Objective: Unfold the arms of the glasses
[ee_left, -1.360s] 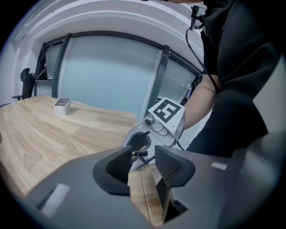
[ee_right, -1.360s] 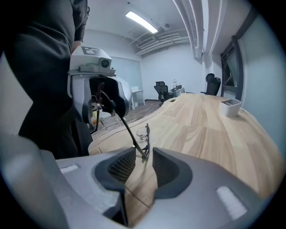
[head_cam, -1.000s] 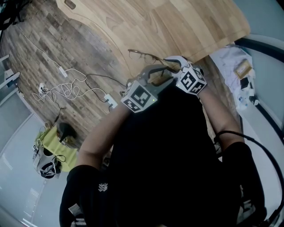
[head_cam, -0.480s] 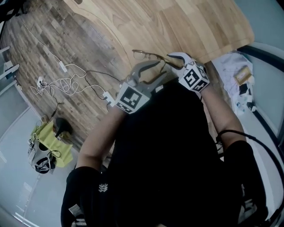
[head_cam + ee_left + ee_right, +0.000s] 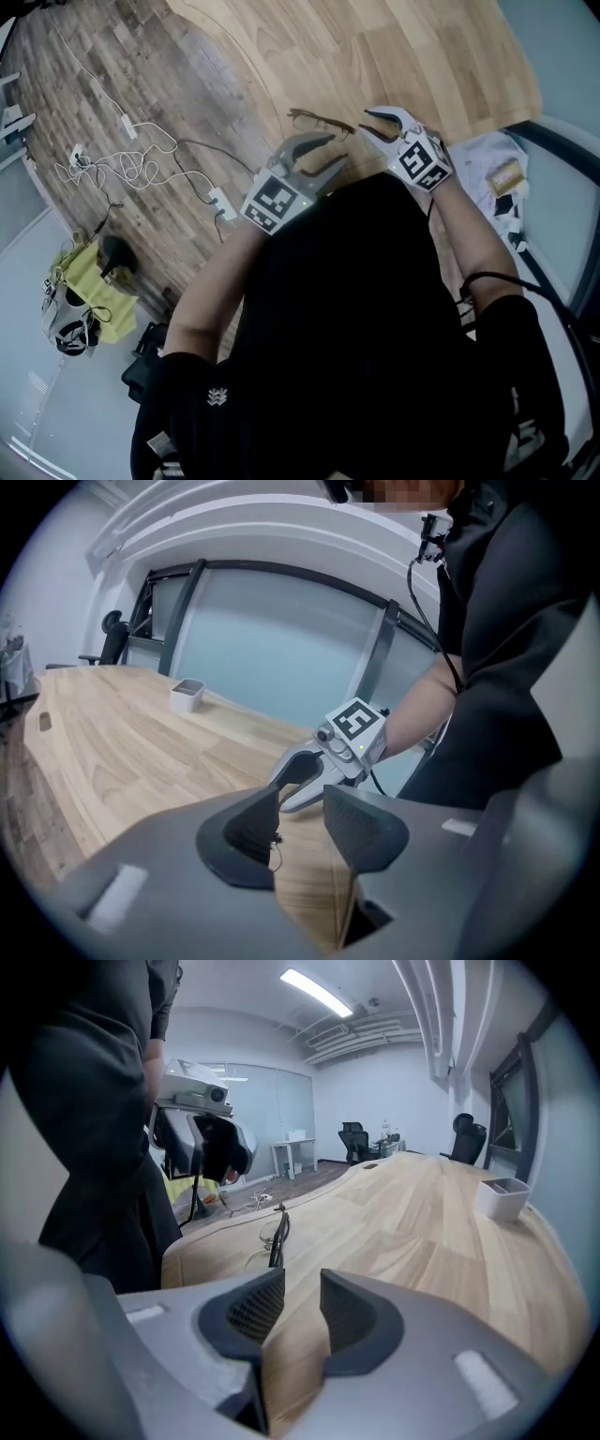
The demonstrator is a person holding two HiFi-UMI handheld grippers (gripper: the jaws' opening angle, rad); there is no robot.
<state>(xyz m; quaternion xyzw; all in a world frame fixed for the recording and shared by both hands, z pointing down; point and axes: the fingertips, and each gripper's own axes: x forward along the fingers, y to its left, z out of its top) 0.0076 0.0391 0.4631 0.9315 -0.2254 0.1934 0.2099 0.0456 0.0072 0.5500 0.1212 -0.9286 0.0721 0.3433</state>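
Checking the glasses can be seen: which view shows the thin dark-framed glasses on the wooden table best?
The head view: the thin dark-framed glasses lie unobstructed, with the whole outline seen from above. The right gripper view shows them only end-on, and the left gripper view shows just a sliver beside its jaw.

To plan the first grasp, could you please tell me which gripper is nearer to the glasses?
Left, narrowly. The left gripper hangs just over the glasses, which peek out beside its jaw; the right gripper sits off their end, bare table between.
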